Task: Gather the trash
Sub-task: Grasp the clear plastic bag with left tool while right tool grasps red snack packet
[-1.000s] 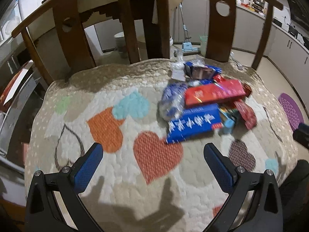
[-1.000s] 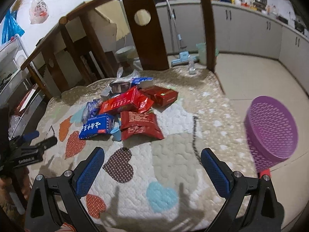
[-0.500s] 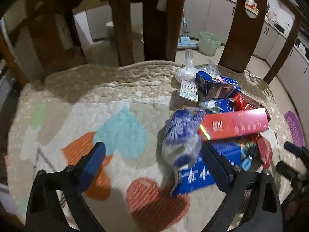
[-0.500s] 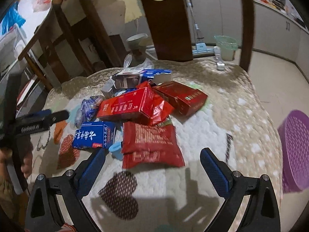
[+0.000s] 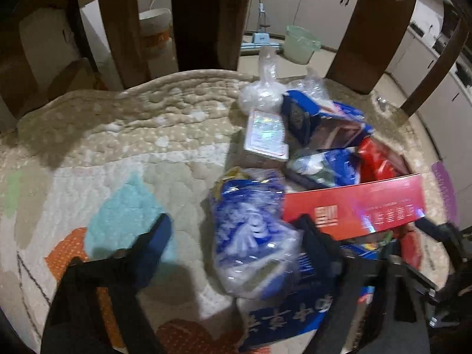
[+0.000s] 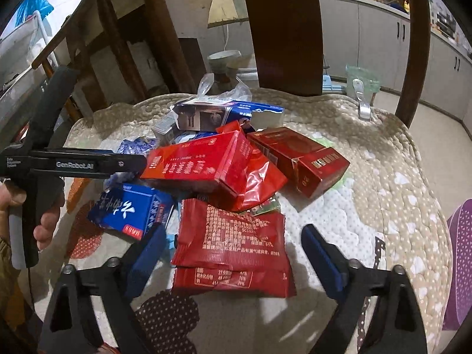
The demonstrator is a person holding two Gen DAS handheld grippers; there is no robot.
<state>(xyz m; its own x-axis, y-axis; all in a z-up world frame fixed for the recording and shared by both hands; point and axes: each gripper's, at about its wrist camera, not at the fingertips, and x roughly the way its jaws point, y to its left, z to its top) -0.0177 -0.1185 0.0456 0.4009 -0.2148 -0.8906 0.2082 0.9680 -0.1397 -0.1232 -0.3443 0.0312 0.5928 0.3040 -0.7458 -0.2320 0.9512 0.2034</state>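
Trash pile on quilted seat pad (image 6: 392, 177): red box (image 6: 197, 165) at centre, blue box (image 6: 129, 209) just left of it. L gripper (image 5: 236, 233): jaws just been closing, not yet pressing, crumpled blue-white bag (image 5: 250, 236) between them, left of red box. R gripper (image 6: 233, 244): wide, jaws just been closing, straddling red packet (image 6: 233, 244) below red box, no contact.

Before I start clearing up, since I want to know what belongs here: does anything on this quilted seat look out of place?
Yes. A heap of empty packaging lies on the quilted cushion: a crumpled blue-and-white plastic bag, torn-open red cartons, flat red packets and a blue box, overlapping askew.
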